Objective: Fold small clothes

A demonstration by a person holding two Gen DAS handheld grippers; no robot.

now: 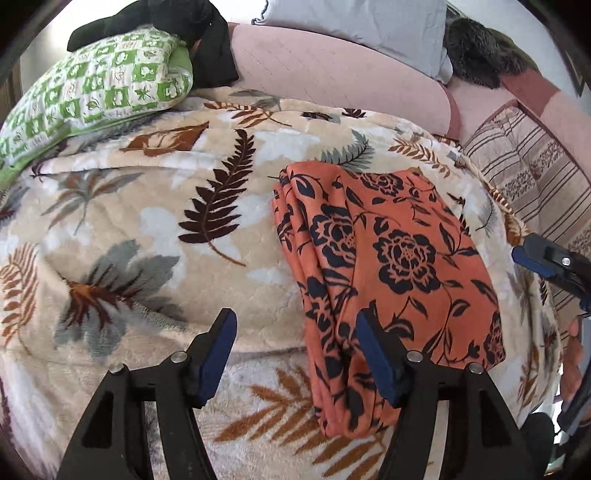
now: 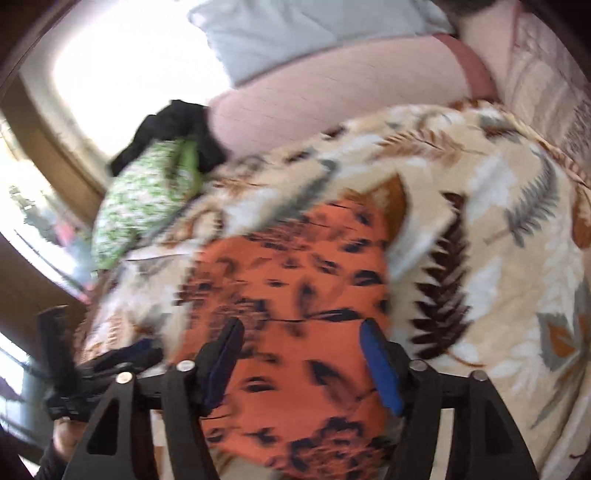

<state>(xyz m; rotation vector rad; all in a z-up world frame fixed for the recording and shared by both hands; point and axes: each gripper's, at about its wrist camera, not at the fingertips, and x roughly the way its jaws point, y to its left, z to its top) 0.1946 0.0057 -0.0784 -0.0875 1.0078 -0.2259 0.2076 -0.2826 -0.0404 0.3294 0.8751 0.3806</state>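
Observation:
A folded orange cloth with dark navy flowers (image 1: pixel 391 273) lies flat on the beige leaf-print blanket (image 1: pixel 155 206). My left gripper (image 1: pixel 295 332) is open and empty, hovering over the cloth's near left edge. My right gripper (image 2: pixel 301 343) is open and empty above the same cloth (image 2: pixel 295 280); that view is blurred by motion. The right gripper also shows at the right edge of the left wrist view (image 1: pixel 554 262), apart from the cloth. The left gripper shows at the lower left of the right wrist view (image 2: pixel 122 358).
A green-and-white checked pillow (image 1: pixel 96 88) with a black garment (image 1: pixel 155 22) on it lies at the far left. A pink sofa back (image 1: pixel 332 70), a grey pillow (image 1: pixel 369 26) and a striped cushion (image 1: pixel 528 177) stand behind and to the right.

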